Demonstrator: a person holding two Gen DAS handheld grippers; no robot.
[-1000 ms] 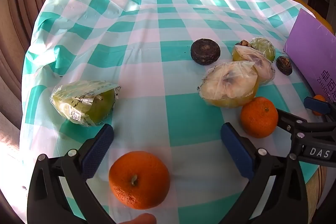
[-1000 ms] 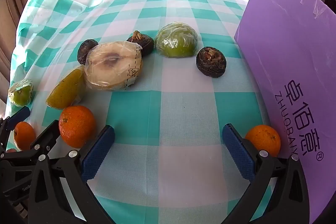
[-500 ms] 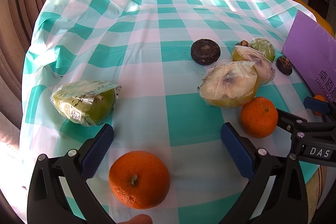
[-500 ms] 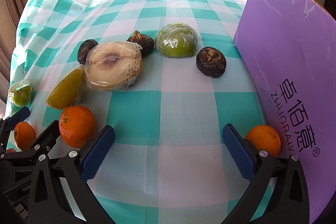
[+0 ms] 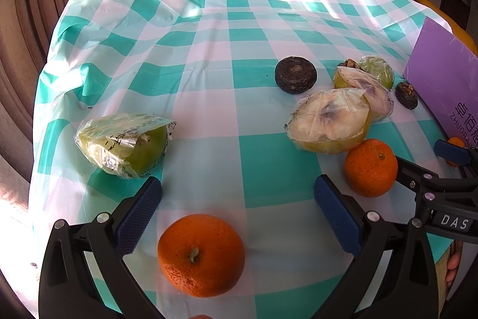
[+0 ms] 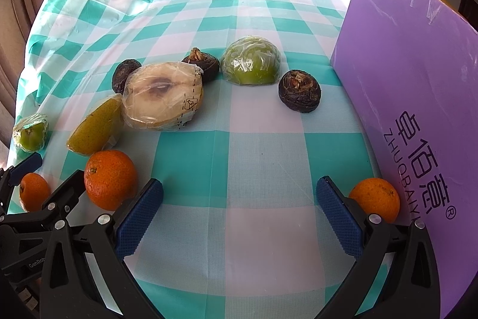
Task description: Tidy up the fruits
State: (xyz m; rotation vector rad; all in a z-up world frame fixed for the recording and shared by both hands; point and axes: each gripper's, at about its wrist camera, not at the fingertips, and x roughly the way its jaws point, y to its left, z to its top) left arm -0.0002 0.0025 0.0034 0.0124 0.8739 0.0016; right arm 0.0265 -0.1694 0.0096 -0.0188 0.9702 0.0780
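My left gripper is open and empty, with an orange on the cloth just below and between its fingers. A wrapped green fruit lies to its left. A second orange sits to its right, below a wrapped cut pear half. My right gripper is open and empty over bare cloth. An orange sits left of its left finger and a third orange right of its right finger. Further off lie a wrapped pear half, a pear wedge, a wrapped green half and dark chestnuts.
A purple board stands upright along the right side, close to the right orange. The round table under a green checked cloth drops off at the front and left. Curtains hang at the left. My left gripper shows in the right wrist view.
Both views have shifted only slightly; the purple board sits a little further right in the left wrist view. No fruit has moved and both grippers stay open.
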